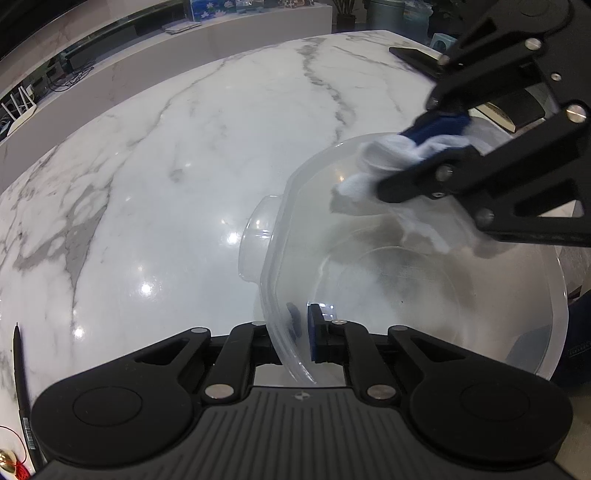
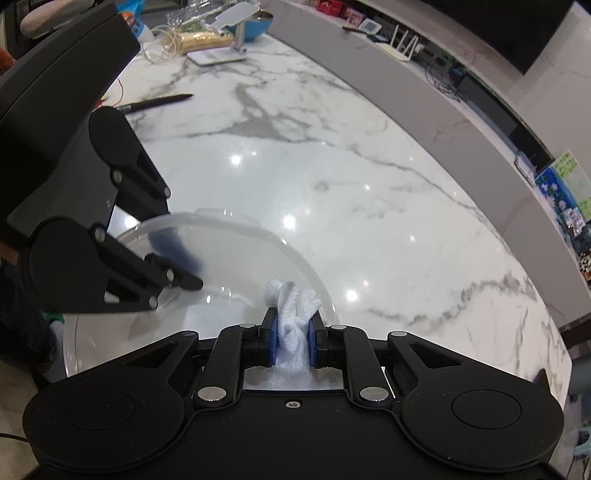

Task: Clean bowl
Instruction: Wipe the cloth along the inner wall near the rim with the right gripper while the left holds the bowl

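The left gripper (image 1: 303, 332) is clamped on the rim of the clear bowl (image 1: 424, 266), held tilted above the marble table (image 1: 166, 166). The right gripper (image 2: 291, 341) pinches a white cloth (image 2: 291, 306) inside the bowl. Only the right wrist view shows a phone stand (image 2: 236, 26) at the table's far edge.

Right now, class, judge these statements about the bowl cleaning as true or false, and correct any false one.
1. The left gripper is clamped on the rim of the clear bowl. True.
2. The right gripper holds a green sponge. False: it pinches a white cloth.
3. The bowl stands upright on the marble table. False: it is tilted on its side.
4. A black pen lies on the table. True.
5. The bowl is full of soapy water. False: none is visible.
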`<state>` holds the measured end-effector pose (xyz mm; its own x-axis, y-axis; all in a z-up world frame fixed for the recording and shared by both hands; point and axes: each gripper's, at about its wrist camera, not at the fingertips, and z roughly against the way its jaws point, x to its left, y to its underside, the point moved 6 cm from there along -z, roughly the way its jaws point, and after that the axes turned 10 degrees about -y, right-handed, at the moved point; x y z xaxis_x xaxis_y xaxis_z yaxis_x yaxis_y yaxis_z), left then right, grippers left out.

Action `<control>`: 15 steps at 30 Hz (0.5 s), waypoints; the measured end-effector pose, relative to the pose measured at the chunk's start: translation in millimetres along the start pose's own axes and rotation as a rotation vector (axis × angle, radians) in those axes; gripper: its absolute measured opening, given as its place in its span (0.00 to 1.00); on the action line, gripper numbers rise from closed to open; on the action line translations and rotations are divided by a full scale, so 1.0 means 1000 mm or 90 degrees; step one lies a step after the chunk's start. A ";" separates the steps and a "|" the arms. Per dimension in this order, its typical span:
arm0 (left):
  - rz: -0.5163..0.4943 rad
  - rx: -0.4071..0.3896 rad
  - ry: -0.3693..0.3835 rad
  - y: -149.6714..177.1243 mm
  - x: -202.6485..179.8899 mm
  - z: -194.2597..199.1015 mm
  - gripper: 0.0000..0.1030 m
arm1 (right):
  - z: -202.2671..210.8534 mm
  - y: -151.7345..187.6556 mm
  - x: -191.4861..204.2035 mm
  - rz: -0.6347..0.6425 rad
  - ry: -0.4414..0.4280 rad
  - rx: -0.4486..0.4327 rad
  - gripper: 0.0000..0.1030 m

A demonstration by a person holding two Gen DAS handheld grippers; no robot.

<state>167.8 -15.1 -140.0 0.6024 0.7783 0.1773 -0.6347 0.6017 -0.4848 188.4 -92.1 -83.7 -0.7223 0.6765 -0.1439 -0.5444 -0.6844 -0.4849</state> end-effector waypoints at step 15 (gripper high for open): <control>0.000 0.001 -0.002 -0.002 0.003 -0.004 0.09 | -0.012 -0.020 0.009 0.003 -0.065 -0.052 0.13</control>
<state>172.6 -14.6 -141.6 0.6012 0.7786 0.1800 -0.6350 0.6022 -0.4839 197.9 -68.7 -85.5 -0.7666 0.6393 -0.0601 -0.5074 -0.6605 -0.5534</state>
